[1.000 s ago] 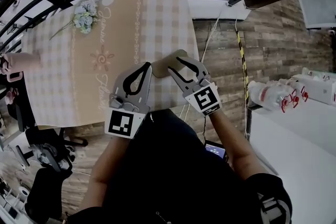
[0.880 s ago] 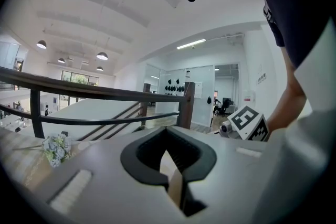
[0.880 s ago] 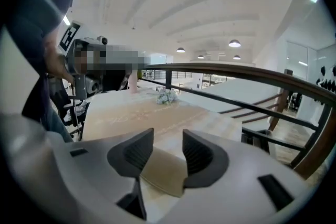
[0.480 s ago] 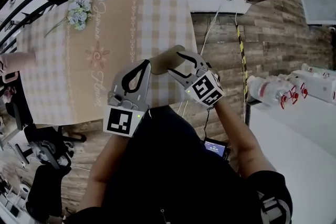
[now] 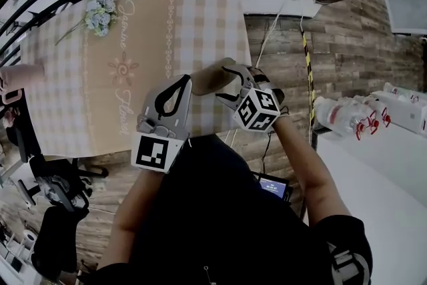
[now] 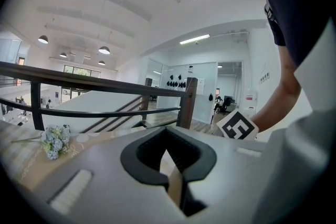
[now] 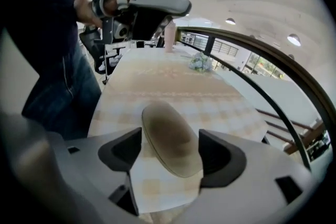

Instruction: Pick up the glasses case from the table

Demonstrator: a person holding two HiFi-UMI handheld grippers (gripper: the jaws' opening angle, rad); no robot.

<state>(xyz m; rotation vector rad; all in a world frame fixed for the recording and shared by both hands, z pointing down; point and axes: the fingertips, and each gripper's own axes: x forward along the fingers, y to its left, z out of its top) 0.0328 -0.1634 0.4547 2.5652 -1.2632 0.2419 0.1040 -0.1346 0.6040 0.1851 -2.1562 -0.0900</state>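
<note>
Now, in the head view, both forearms reach out from the dark-clothed body toward the near right corner of the table (image 5: pixel 100 97), which wears a checked cloth; the left forearm (image 5: pixel 130 210) comes up from seven o'clock and the right forearm (image 5: pixel 300 157) from five o'clock. The left gripper (image 5: pixel 185 82) lies close to level, its jaws pointing toward one o'clock and its marker cube (image 5: pixel 155 152) facing the camera squarely; the right gripper (image 5: pixel 223 82) is pitched steeply downward and rolled, so that its marker cube (image 5: pixel 257 109) shows two faces, and its jaws point toward ten o'clock, across the tip of the left one.

The glasses case (image 5: pixel 210 75), a tan oval, sits between the two grippers over that corner of the table, at one o'clock of the left gripper; whether it rests on the cloth or hangs clear of it I cannot tell. In the left gripper view the left gripper (image 6: pixel 169 152) has its jaws drawn almost together, pinching a thin tan edge of the glasses case (image 6: pixel 173 176). In the right gripper view the right gripper (image 7: pixel 170 152) has its jaws wide apart and opening; the glasses case (image 7: pixel 172 136) stands end-on between them, with the pads close at either side and not squeezing it, and checked cloth below.

A small bunch of flowers (image 5: pixel 98 15) lies at the table's far left, at eleven o'clock of the grippers and well apart from them; it shows too in the left gripper view (image 6: pixel 55 140) and the right gripper view (image 7: pixel 200 63).
</note>
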